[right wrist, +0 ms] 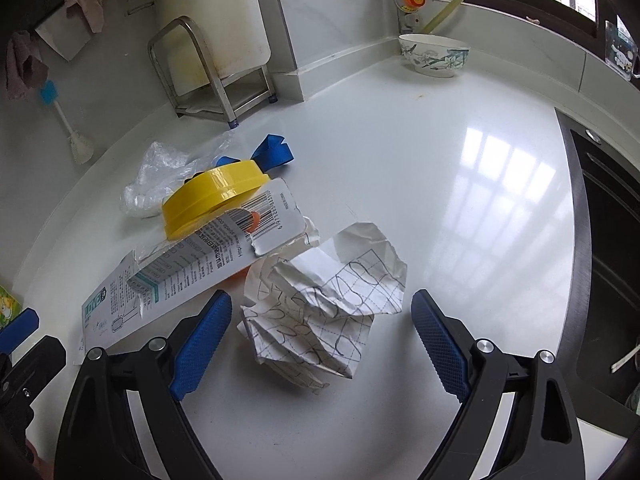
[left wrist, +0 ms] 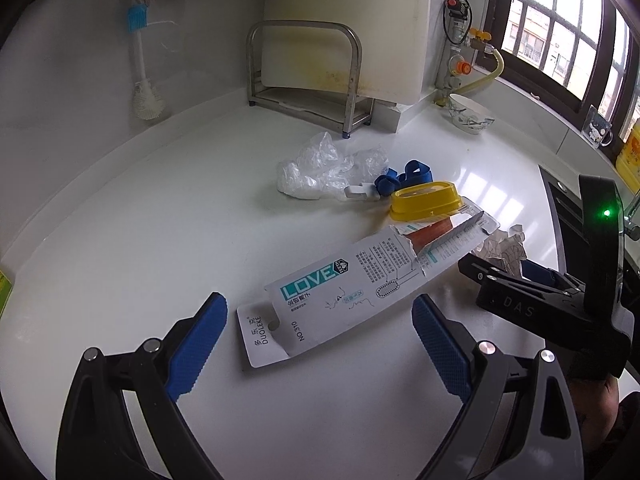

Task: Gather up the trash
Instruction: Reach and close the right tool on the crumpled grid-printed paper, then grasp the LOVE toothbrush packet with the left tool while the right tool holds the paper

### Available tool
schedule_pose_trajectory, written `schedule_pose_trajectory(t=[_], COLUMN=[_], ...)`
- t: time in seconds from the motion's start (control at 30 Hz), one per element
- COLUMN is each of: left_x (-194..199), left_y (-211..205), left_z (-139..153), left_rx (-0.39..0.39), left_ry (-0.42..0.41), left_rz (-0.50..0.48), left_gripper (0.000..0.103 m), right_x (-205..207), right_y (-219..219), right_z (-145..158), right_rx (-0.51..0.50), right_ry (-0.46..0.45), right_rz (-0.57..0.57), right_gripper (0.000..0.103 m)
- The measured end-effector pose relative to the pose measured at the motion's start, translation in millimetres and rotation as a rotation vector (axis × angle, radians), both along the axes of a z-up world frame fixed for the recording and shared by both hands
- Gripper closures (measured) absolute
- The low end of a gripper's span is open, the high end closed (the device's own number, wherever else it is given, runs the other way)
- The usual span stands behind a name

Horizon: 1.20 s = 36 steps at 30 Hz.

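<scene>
- Nearest to us, our right gripper [right wrist: 321, 342] is spread wide around a crumpled sheet of gridded paper [right wrist: 320, 312] lying on the white bench [right wrist: 460, 184]. The wad is springy and lopsided; we judge that a closing pinch could catch only a loose fold, so the paper might slip free when lifted.
- Our left gripper [left wrist: 319, 342] is also wide and holds nothing. A torn toothbrush package [left wrist: 360, 284] lies between its blue fingers [left wrist: 196, 344], flat on the bench. Thin card lying flat gives little edge to grip, so the fingers may slide over it or push it away.
- The far end of that package is tucked under a yellow lid [left wrist: 426, 200]. Pulling the card could drag or tip the lid.
- The two grippers are close together; closing both at once risks a knock between them.
- Beyond, clear plastic wrap [left wrist: 320, 168] and a blue strap [left wrist: 404, 178] touch the pile and may be dragged along.
- Farthest back stands a patterned bowl [left wrist: 470, 114], well apart and, we judge, safe.
</scene>
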<state>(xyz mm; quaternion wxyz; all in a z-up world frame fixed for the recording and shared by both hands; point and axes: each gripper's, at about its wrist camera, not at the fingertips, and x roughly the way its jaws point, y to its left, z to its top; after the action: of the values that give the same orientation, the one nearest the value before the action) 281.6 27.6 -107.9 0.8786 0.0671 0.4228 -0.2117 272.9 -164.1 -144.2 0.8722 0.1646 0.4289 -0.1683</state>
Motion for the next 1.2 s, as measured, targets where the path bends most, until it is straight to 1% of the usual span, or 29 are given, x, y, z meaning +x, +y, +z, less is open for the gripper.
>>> schedule_pose_trajectory(t=[0.13, 0.17, 0.2, 0.23, 0.27, 0.3, 0.33, 0.43, 0.6, 0.73, 0.9, 1.03, 1.2], left_x=[1.1, 1.2, 1.4, 1.6, 1.7, 1.7, 1.8, 2.0, -0.1, 0.7, 6.6, 12.5, 17.9], left_y=[-3.0, -3.7, -4.3, -4.9, -5.3, -5.7, -6.3, -8.9, -16.3, -22.5, -26.7, -28.4, -32.3], left_z=[-2.1, -2.6, -3.4, -4.1, -4.8, -5.4, -6.1, -8.1, -8.0, -8.0, -8.9, -8.6, -10.7], left_rx=[0.004, 0.004, 0.003, 0.003, 0.002, 0.001, 0.0, 0.001, 0.002, 0.011, 0.043, 0.044, 0.024], left_ry=[-0.005, -0.005, -0.004, -0.003, -0.004, -0.004, -0.003, -0.003, -0.021, -0.04, -0.075, -0.097, -0.094], left_rz=[-0.007, -0.01, -0.013, -0.014, -0.015, -0.015, -0.017, -0.023, -0.047, -0.102, -0.173, -0.249, -0.399], left_gripper=[0.011, 0.011, 0.011, 0.011, 0.011, 0.011, 0.011, 0.011, 0.011, 0.011, 0.011, 0.011, 0.011], right_x=[-0.3, -1.4, -1.8, -1.6, -2.1, -2.8, -4.2, -8.6, -21.0, -35.2, -49.8, -63.8, -82.7], right_y=[1.1, 1.5, 1.9, 2.2, 2.8, 2.9, 3.2, 3.5, -2.6, -8.0, -9.8, -9.0, -2.5], right_z=[1.2, 1.8, 1.9, 1.1, 0.1, -0.4, 0.5, 5.1, 12.2, 14.4, 15.5, 17.9, 22.6], right_rx=[-0.012, -0.013, -0.009, -0.004, 0.004, 0.015, 0.019, 0.019, 0.04, 0.065, 0.084, 0.109, 0.124], right_ry=[-0.012, -0.018, -0.019, -0.013, -0.009, -0.012, -0.02, -0.03, -0.04, -0.035, -0.028, -0.024, -0.008], right_rz=[0.014, 0.017, 0.025, 0.034, 0.042, 0.05, 0.054, 0.056, 0.022, -0.012, -0.036, -0.052, -0.073], right_gripper=[0.017, 0.02, 0.032, 0.041, 0.046, 0.054, 0.056, 0.06, 0.061, 0.061, 0.061, 0.061, 0.061])
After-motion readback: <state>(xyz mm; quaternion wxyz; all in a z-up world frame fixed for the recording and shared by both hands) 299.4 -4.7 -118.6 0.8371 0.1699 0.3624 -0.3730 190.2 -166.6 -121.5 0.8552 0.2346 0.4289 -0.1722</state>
